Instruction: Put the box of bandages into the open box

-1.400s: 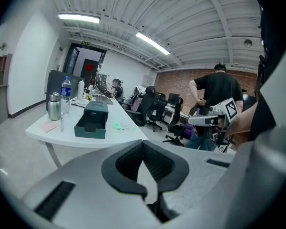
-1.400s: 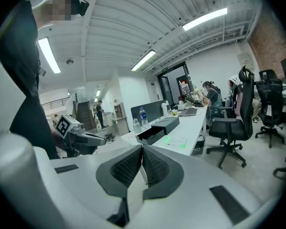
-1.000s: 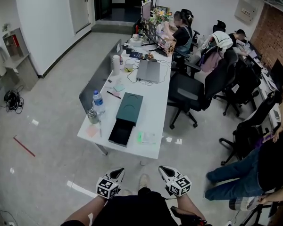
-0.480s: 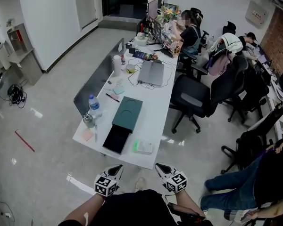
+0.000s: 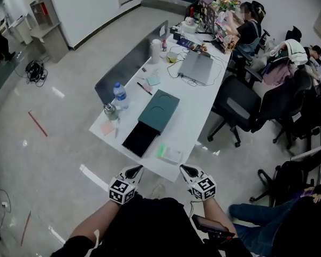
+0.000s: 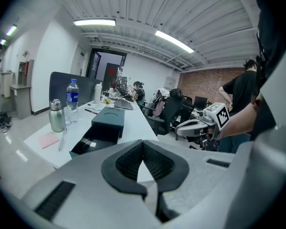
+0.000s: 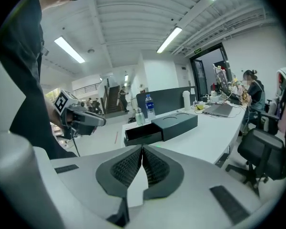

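White table [image 5: 195,108]: open box [image 5: 140,139], bandage box [image 5: 169,153]

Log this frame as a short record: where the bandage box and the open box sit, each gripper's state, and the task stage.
bandages: box of bandages lies on the white table, near its front edge
container: open box, drawer pulled out, just left of the bandages
left gripper: jaws together, nothing held, short of the table
right gripper: jaws together, nothing held, short of the table
stage: bandages not yet picked up
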The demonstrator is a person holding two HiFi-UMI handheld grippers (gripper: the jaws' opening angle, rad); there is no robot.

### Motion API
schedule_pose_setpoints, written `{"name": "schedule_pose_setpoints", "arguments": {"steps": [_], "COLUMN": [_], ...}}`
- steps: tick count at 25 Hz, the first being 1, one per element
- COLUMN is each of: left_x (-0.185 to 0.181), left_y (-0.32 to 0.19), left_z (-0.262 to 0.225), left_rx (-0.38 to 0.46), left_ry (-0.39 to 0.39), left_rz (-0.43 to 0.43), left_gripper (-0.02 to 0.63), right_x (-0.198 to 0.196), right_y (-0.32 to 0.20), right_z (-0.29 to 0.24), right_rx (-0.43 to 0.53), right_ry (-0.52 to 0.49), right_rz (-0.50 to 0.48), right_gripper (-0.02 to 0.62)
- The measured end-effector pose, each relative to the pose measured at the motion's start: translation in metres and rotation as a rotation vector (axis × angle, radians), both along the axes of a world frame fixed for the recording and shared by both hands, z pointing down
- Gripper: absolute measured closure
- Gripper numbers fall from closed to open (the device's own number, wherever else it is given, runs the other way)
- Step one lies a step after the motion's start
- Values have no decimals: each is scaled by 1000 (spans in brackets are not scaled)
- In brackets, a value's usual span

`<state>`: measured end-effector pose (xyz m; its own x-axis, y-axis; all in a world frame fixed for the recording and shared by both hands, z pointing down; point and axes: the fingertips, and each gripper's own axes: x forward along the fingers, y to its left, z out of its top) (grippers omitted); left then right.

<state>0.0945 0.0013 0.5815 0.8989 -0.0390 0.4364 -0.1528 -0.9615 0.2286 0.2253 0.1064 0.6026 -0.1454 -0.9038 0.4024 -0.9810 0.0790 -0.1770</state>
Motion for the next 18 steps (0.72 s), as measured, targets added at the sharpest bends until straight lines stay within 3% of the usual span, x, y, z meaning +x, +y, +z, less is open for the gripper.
{"name": "schedule_pose_setpoints", "arguments": {"steps": [13, 18], "left_x": [-17, -23], "left_y": [-19, -33], "left_z": [-1, 4], "left_rx": [-33, -55], "left_ry": [-22, -10], "left_rz": [-151, -178], "left_gripper": [598, 598], "right_x": [2, 8], "right_y": [-36, -53], "right_z": [12, 33], "right_rx": [-127, -245], "right_ry": [90, 154], "right_rz": [-200, -248], "right_gripper": [566, 566]}}
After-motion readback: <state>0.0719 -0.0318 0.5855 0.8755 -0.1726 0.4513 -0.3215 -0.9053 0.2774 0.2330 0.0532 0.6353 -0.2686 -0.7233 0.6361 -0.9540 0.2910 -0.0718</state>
